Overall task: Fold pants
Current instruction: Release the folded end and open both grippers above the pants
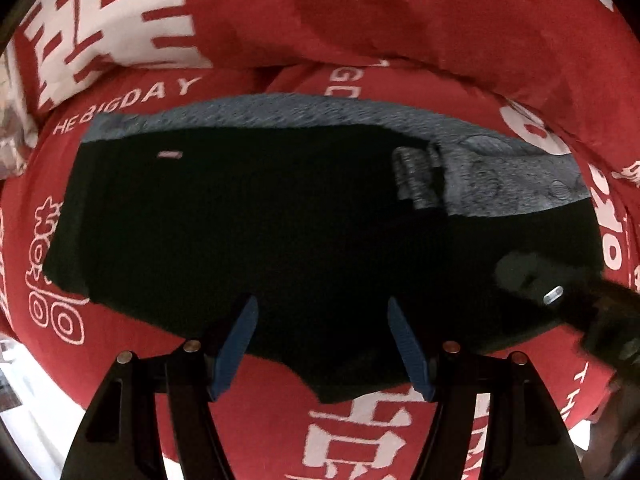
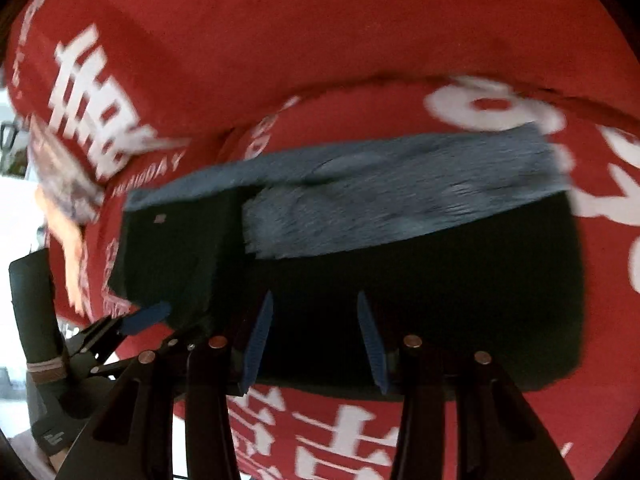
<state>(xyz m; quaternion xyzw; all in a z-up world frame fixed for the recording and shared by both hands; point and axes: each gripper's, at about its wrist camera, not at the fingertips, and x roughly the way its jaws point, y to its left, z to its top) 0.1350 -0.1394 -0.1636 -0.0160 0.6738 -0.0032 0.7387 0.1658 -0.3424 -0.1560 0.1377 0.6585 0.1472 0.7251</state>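
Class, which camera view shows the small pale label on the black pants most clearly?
The left wrist view: the label sits sharp on the black pants. The right wrist view shows it only as a small blurred mark.

The right wrist view is smeared with motion, so the grey lining of the pants and the red bedspread's white lettering lose their detail. In the left wrist view the right gripper is a dark blur cut off by the frame's edge, its jaws unreadable there.

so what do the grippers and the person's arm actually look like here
Both the left gripper and right gripper have black angular frames with round metal pins and ribbed blue finger pads. The right view shows the person's left arm in a dark sleeve with a brown cuff band.
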